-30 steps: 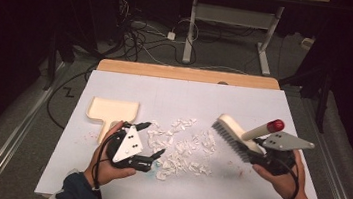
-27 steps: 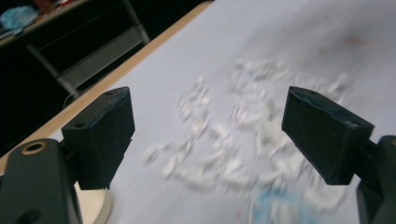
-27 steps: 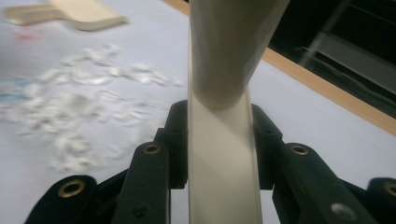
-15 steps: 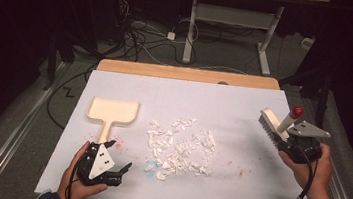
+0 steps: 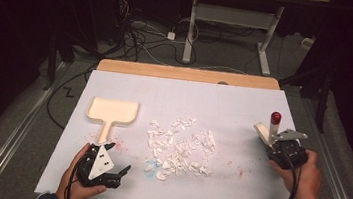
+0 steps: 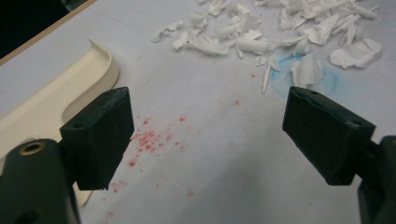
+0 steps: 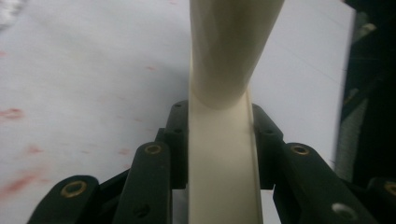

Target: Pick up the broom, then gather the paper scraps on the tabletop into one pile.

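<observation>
A heap of white scraps lies mid-table on the white sheet. To its left rests a cream dustpan, handle toward the person; its curved rim also appears in the left gripper view. My left gripper rests near the front edge, just below the dustpan handle, open with nothing between its fingers. Over the table's right side, my right gripper is shut on a cream brush with a red-tipped handle. The brush handle stands between the jaws in the right gripper view.
Red specks and a blue smear stain the sheet near the scraps. A wooden board edge runs along the table's far side. Cables and a desk frame lie on the floor beyond.
My left gripper pulled back from the scraps to the front edge. My right gripper carried the brush away from the heap to the table's right side and tipped it more upright.
</observation>
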`<act>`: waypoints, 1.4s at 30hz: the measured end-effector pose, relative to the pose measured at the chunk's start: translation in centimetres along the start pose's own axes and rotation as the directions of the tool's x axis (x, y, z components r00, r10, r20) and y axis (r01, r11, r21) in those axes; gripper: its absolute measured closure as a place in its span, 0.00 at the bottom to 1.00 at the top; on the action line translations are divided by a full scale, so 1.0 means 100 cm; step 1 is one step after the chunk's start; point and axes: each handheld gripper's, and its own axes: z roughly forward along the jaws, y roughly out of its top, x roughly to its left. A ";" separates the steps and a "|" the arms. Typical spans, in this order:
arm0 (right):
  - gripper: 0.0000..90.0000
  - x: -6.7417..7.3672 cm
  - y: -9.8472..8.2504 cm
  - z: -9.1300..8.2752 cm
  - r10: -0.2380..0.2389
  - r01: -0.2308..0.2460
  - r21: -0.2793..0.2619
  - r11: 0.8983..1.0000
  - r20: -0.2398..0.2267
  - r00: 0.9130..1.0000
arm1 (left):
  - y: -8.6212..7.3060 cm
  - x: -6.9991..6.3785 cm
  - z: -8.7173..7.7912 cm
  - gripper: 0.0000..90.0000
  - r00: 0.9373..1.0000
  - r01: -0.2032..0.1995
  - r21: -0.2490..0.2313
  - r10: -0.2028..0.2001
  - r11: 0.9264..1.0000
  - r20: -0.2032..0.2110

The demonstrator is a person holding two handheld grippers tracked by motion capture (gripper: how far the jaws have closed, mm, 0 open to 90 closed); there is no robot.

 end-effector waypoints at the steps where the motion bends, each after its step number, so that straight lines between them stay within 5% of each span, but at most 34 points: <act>1: 0.76 0.006 0.003 0.001 -0.015 0.015 0.002 1.000 -0.013 1.000 | 0.000 0.000 0.000 0.17 1.000 0.000 0.000 0.000 1.000 0.000; 13: 0.76 0.078 0.049 0.018 -0.098 0.091 -0.100 0.991 -0.067 0.993 | -0.001 0.001 0.002 0.17 1.000 -0.011 0.000 0.011 1.000 0.025; 24: 0.76 0.093 0.062 0.020 -0.105 0.088 -0.144 0.986 -0.119 0.987 | 0.001 -0.003 0.006 0.17 0.999 -0.021 0.023 0.021 1.000 0.032; 27: 0.76 0.111 0.068 0.017 -0.172 0.146 -0.163 0.976 -0.155 0.973 | 0.000 -0.004 0.007 0.17 0.999 -0.024 0.032 0.023 0.999 0.032; 31: 0.76 0.118 0.069 0.012 -0.196 0.158 -0.190 0.969 -0.207 0.958 | -0.001 -0.002 0.008 0.17 0.999 -0.019 0.034 0.018 0.999 0.033; 32: 0.76 0.124 0.069 0.008 -0.226 0.178 -0.209 0.962 -0.237 0.945 | -0.001 -0.002 0.008 0.17 0.999 -0.017 0.037 0.015 0.999 0.034; 34: 0.76 0.130 0.069 0.004 -0.265 0.215 -0.212 0.953 -0.250 0.931 | -0.002 -0.003 0.008 0.17 0.999 -0.022 0.044 0.020 0.999 0.032; 37: 0.76 0.134 0.068 0.000 -0.288 0.232 -0.230 0.945 -0.250 0.924 | -0.002 -0.004 0.006 0.17 0.999 -0.024 0.040 0.023 0.999 0.027; 38: 0.76 0.133 0.069 -0.006 -0.298 0.234 -0.247 0.940 -0.267 0.916 | -0.002 -0.004 0.006 0.17 0.999 -0.027 0.038 0.026 0.999 0.024; 42: 0.76 0.128 0.069 -0.017 -0.299 0.231 -0.276 0.933 -0.241 0.923 | -0.001 -0.004 0.007 0.17 0.999 -0.030 0.041 0.029 0.999 0.025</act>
